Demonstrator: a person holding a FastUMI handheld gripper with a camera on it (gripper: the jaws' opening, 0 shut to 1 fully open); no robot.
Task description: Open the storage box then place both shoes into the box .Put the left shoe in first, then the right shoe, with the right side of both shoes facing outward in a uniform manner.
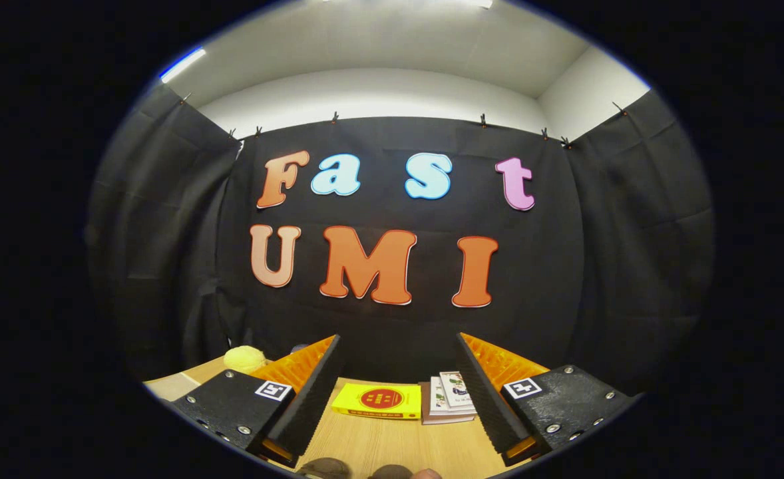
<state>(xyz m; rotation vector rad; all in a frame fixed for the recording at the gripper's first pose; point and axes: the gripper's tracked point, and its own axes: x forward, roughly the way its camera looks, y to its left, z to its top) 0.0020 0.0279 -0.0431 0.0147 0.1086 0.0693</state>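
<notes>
My gripper (398,346) is held up high over a wooden table (392,446), its two fingers spread wide apart with nothing between them. It points at the booth's back wall. Low down between the fingers, at the near end of the table, a few dark rounded shapes (329,468) peek in; I cannot tell what they are.
A yellow book (379,400) lies on the table between the fingers, near the back wall. A small stack of books (452,396) lies right beside it. A yellow soft ball-like object (244,358) sits beyond the left finger. Black cloth walls close in the booth.
</notes>
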